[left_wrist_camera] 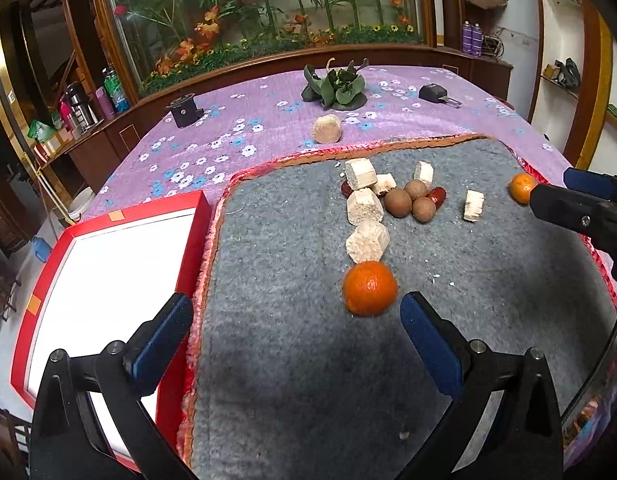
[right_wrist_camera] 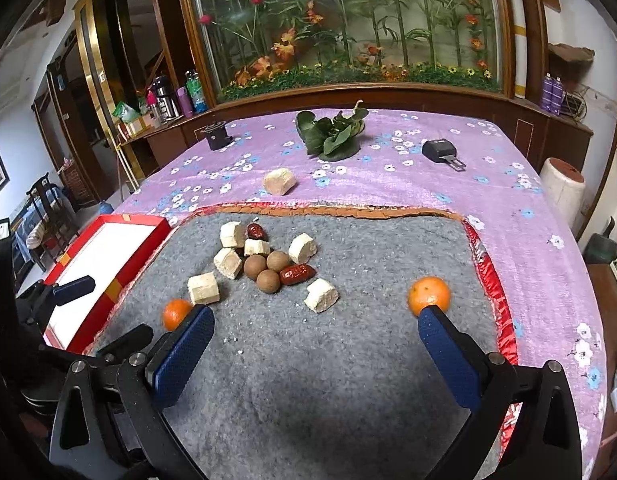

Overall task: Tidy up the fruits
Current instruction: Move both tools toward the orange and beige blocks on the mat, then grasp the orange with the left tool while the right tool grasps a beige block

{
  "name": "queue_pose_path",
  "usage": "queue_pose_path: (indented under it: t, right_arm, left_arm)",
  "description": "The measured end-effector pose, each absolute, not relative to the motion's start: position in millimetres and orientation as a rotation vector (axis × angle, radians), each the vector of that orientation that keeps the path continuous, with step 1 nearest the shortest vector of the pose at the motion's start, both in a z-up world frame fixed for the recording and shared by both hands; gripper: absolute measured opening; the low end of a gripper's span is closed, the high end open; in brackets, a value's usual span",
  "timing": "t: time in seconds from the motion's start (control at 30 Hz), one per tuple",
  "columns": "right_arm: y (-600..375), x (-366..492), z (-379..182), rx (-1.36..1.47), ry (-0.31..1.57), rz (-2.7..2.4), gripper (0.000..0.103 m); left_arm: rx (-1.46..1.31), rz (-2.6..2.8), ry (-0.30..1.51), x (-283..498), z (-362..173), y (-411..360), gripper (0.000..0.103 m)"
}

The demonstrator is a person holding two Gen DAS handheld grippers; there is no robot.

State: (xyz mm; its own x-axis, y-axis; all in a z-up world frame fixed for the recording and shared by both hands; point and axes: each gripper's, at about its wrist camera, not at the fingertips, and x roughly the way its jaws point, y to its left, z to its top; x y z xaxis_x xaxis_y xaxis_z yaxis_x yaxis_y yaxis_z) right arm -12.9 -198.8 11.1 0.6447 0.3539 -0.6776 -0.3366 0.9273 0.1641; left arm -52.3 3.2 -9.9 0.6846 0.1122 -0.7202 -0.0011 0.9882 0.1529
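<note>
On the grey mat (left_wrist_camera: 300, 360) lie two oranges, three brown round fruits (left_wrist_camera: 397, 202), red dates (left_wrist_camera: 438, 197) and several pale cut chunks (left_wrist_camera: 366, 240). My left gripper (left_wrist_camera: 296, 320) is open and empty, its right finger just beside the near orange (left_wrist_camera: 369, 288). My right gripper (right_wrist_camera: 314, 332) is open and empty; its right fingertip touches or overlaps the second orange (right_wrist_camera: 428, 295), its left fingertip hides part of the first orange (right_wrist_camera: 175, 313). The brown fruits (right_wrist_camera: 267, 270) and a date (right_wrist_camera: 296, 274) lie ahead of it. In the left wrist view, the right gripper's fingers (left_wrist_camera: 568, 208) reach the far orange (left_wrist_camera: 521, 187).
A red box with a white inside (left_wrist_camera: 40, 292) stands left of the mat (right_wrist_camera: 348, 380); it also shows in the right wrist view (right_wrist_camera: 120, 280). On the purple cloth (left_wrist_camera: 268, 120) lie a pale chunk (left_wrist_camera: 326, 129), green leaves (left_wrist_camera: 336, 86) and two black objects (left_wrist_camera: 432, 93).
</note>
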Motion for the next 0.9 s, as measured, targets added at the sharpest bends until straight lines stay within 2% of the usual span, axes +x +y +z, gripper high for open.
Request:
queue_pose_path:
  t: [0.7, 0.9]
  right_arm:
    - [-180.6, 17.8, -7.8, 0.014, 0.820, 0.426, 0.102]
    - [-173.4, 32.2, -23.5, 0.026, 0.870, 0.461, 0.089]
  left_arm:
    - [0.136, 0.055, 0.854, -31.4, -25.5, 0.1, 0.103]
    - [0.118, -0.001, 0.865, -36.4, -27.4, 3.2, 0.103]
